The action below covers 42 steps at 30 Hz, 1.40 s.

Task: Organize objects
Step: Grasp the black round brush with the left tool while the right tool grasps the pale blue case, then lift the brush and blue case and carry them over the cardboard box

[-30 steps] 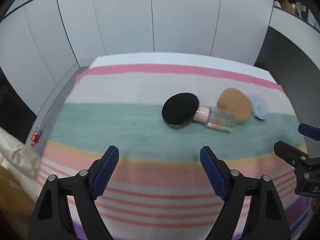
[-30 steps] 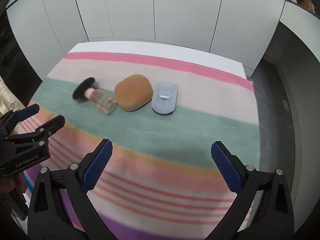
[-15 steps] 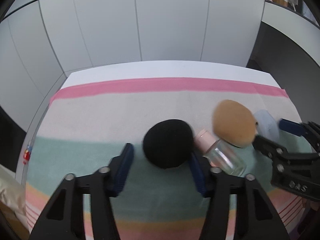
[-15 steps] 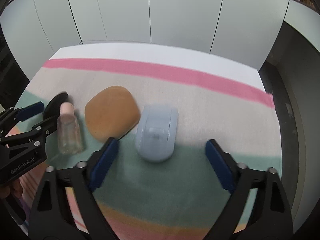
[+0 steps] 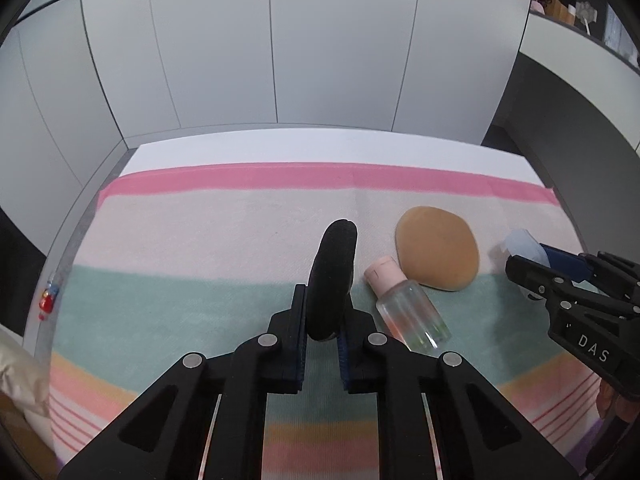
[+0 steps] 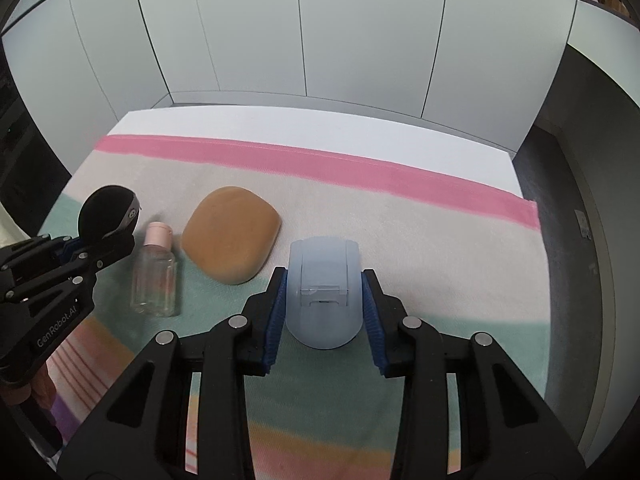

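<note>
My left gripper [image 5: 323,320] is shut on a black round puff [image 5: 333,272] and holds it on edge above the striped cloth; it also shows in the right wrist view [image 6: 105,216]. My right gripper [image 6: 324,304] is shut on a pale blue plastic case [image 6: 323,292], which shows at the right in the left wrist view [image 5: 524,245]. A clear bottle with a pink cap [image 5: 404,308] lies between them [image 6: 155,276]. A tan rounded sponge [image 5: 437,254] lies beside the bottle [image 6: 230,240].
The striped cloth [image 5: 192,240] covers a white table [image 6: 320,128] that stands against white wall panels. A dark floor gap [image 6: 568,220] runs along the right edge. A small red object [image 5: 47,300] lies off the left edge.
Both grippers moved forward and closed. The left took hold of the black puff and tipped it on edge. The right closed on the blue case.
</note>
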{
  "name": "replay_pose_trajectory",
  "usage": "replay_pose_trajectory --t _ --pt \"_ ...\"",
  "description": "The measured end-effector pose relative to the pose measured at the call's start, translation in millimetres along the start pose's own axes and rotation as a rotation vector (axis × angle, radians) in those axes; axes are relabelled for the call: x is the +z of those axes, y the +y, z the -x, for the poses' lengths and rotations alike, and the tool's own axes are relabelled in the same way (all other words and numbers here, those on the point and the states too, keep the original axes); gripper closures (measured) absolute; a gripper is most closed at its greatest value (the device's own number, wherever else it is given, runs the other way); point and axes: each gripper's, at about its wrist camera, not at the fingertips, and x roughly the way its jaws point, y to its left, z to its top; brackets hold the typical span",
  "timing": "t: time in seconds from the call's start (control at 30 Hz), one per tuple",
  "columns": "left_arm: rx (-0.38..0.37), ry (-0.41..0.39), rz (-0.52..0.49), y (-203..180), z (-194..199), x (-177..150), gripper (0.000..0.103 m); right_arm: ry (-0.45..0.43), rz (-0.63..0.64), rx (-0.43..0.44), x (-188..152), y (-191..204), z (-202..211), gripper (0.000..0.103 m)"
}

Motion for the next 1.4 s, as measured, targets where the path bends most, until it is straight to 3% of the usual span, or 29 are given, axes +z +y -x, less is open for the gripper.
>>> replay_pose_trajectory --t 0.4,0.9,1.4 --pt "-0.028 -0.019 0.048 4 78 -10 0.091 -0.019 0.019 0.004 -5 9 68 0.065" --pt "-0.054 -0.006 0.039 -18 183 -58 0.091 -0.008 0.011 0.05 -53 23 180 0.065" --pt "-0.041 -0.148 0.084 13 295 -85 0.091 -0.049 0.083 0.102 -82 63 266 0.065"
